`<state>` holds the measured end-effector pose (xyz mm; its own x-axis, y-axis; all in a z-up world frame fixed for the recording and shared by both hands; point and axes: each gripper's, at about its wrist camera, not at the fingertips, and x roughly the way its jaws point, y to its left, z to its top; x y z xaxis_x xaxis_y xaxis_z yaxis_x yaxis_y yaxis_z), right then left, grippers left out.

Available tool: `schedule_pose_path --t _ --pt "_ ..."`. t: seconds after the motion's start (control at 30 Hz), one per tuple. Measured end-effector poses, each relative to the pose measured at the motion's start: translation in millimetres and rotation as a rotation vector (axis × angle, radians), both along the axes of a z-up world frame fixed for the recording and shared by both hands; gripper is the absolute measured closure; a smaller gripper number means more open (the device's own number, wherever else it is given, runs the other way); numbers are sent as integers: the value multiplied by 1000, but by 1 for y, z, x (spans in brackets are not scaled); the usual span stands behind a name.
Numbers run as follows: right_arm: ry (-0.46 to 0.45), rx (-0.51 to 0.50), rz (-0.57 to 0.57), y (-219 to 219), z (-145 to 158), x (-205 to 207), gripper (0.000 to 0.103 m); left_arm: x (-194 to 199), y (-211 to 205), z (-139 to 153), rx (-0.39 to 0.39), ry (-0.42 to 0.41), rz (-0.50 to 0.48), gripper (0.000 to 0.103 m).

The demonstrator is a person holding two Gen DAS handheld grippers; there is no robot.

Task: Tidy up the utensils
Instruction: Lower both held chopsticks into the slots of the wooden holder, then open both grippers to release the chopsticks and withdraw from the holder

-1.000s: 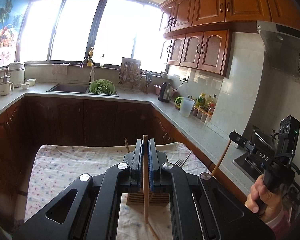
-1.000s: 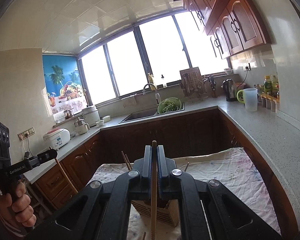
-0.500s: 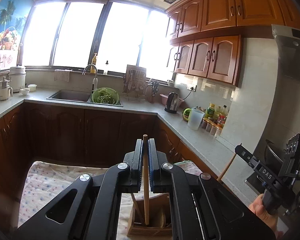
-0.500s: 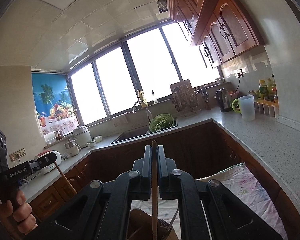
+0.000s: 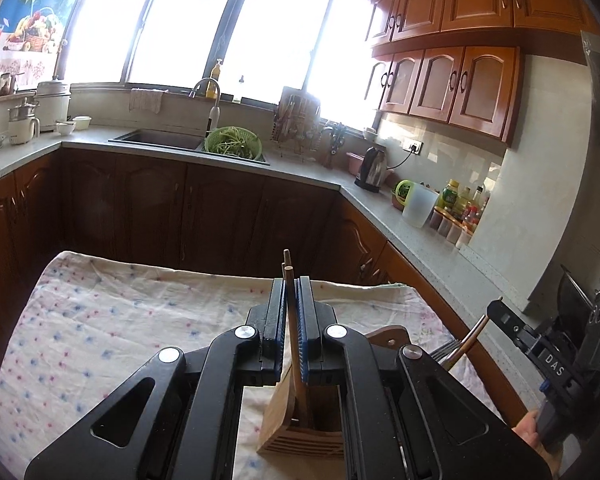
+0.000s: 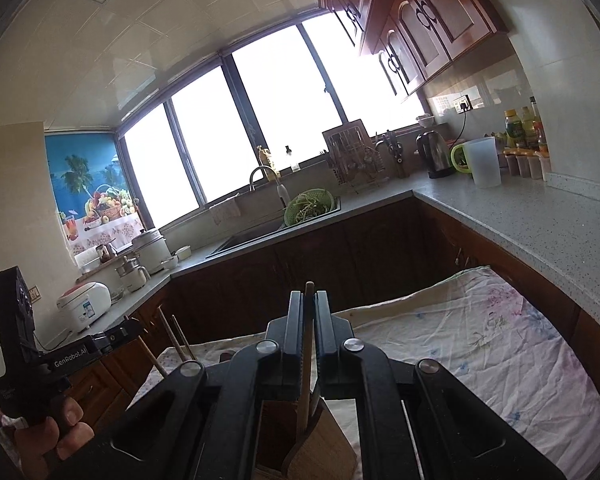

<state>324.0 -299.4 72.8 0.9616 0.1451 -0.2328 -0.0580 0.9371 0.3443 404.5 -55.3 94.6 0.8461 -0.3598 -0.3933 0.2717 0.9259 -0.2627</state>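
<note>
My left gripper (image 5: pixel 291 284) is shut on a thin wooden stick (image 5: pixel 296 344), chopstick-like, and a second stick tip shows just behind it. The stick's lower end reaches down into a slatted wooden utensil holder (image 5: pixel 288 436) on the cloth-covered table (image 5: pixel 100 320). My right gripper (image 6: pixel 309 296) is shut on another wooden stick (image 6: pixel 306 360), whose lower end also dips into the holder (image 6: pixel 328 452). In each view the other gripper appears at the edge: the right one (image 5: pixel 496 314) with its stick (image 5: pixel 466 342), and the left one (image 6: pixel 134 326), held by a hand (image 6: pixel 60 428).
Dark wood cabinets and a grey counter (image 5: pixel 420 236) wrap around behind the table. On the counter are a sink with a green colander (image 5: pixel 233 142), a kettle (image 5: pixel 372 170), a white jug (image 5: pixel 418 210) and bottles. Metal tines (image 5: pixel 446 354) poke up near the right gripper.
Both grippers have come down and forward with their sticks still clamped. The holder now sits close beneath the jaws, and the sticks' lower ends have gone into it.
</note>
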Motion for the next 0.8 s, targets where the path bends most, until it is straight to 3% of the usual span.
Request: schedule_pose_path --t 0.4,0.5,0.53,0.57,0.6,0.63,0.67,0.8 --pt "37 -7 3 -1 0 3 98 5 1 1 20 16 -11 98" --pt "53 -17 12 0 1 5 91 3 1 3 37 22 -7 95" --pt "60 -21 15 0 3 4 84 1 1 4 41 28 -7 83" --pt "60 -19 27 0 4 3 60 -2 2 5 43 35 2 54" --pt "50 -10 42 -1 6 0 46 -5 5 6 40 35 18 37" --pt "32 4 50 -2 7 -5 20 -11 9 7 27 18 30 21" --pt "8 15 48 -4 9 -12 14 -17 12 8 21 6 38 20" --pt "-30 45 49 -10 17 -33 8 -34 24 6 33 36 54 14"
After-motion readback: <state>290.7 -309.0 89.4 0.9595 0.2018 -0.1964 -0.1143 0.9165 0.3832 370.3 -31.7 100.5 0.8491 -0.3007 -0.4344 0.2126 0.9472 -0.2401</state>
